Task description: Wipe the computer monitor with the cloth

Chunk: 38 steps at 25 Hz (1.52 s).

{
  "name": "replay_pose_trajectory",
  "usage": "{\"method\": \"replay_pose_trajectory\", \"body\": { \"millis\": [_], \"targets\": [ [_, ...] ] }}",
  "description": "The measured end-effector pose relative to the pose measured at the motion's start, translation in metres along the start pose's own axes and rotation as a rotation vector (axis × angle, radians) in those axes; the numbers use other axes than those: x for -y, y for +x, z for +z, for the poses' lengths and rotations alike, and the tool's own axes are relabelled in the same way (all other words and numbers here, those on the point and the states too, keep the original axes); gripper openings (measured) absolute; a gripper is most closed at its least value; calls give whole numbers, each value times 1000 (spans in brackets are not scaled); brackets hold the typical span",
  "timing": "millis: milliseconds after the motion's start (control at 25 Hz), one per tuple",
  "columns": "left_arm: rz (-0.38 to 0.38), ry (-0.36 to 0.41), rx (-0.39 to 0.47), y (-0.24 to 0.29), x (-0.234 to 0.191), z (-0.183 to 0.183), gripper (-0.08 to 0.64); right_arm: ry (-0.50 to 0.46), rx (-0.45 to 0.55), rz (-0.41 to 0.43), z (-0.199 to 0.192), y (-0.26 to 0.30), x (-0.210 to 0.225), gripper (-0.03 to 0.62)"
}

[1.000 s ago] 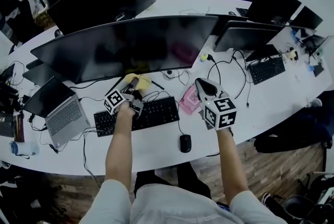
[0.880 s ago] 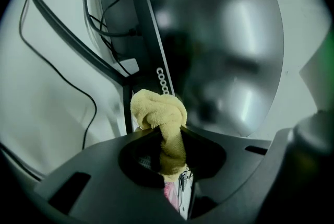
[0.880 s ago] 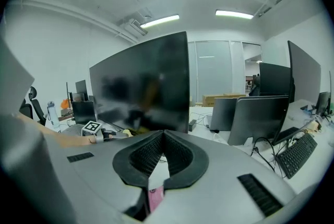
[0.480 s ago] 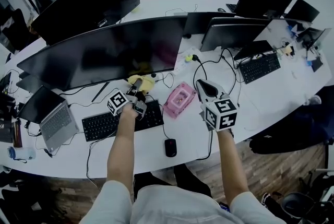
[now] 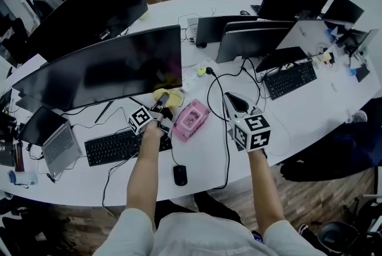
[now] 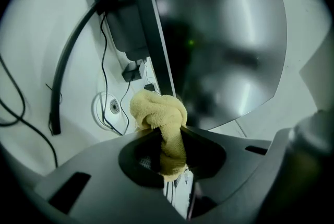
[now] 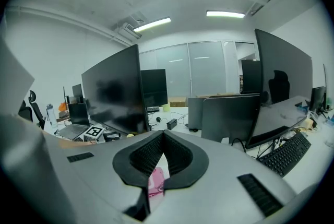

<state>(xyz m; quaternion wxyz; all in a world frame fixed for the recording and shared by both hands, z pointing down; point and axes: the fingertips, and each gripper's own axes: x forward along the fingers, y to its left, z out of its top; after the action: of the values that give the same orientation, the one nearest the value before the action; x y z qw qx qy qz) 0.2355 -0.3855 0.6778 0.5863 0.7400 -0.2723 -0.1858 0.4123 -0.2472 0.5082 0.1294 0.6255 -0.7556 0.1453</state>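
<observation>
The big curved dark monitor (image 5: 101,73) stands on the white desk at the left of the head view. My left gripper (image 5: 161,103) is shut on a bunched yellow cloth (image 5: 165,95), which is right at the monitor's lower right corner. In the left gripper view the cloth (image 6: 159,113) sticks out of the left gripper (image 6: 168,139) close to the screen (image 6: 224,35); whether it touches the glass I cannot tell. My right gripper (image 5: 236,102) hovers over the desk to the right, shut and holding nothing; in its own view the right gripper (image 7: 163,137) has its tips together.
A pink box (image 5: 190,119) lies between the two grippers. A keyboard (image 5: 116,146), a mouse (image 5: 179,174) and a laptop (image 5: 51,141) sit near the front edge. Cables run across the desk, and more monitors (image 5: 253,40) and a second keyboard (image 5: 290,79) stand to the right.
The head view has swung to the right, so the monitor now sits further left. The left gripper and cloth went from under the screen's middle to its lower right corner. The right gripper stayed shut.
</observation>
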Motion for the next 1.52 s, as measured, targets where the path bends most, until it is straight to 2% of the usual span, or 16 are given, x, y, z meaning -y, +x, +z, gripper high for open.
{"method": "replay_pose_trajectory", "body": {
  "millis": [520, 760, 1080, 1320, 1520],
  "targets": [
    [-41, -17, -65, 56, 24, -64, 89, 8, 4, -16, -7, -26, 53, 25],
    [-53, -45, -23, 67, 29, -66, 89, 21, -5, -30, -17, -32, 66, 25],
    [-92, -156, 86, 72, 44, -61, 89, 26, -5, -35, -19, -35, 71, 25],
    [-177, -213, 145, 77, 66, -54, 89, 34, -7, -46, -18, -39, 74, 25],
    [-287, -187, 165, 76, 119, -45, 89, 26, -3, -47, -13, -41, 70, 25]
  ]
}}
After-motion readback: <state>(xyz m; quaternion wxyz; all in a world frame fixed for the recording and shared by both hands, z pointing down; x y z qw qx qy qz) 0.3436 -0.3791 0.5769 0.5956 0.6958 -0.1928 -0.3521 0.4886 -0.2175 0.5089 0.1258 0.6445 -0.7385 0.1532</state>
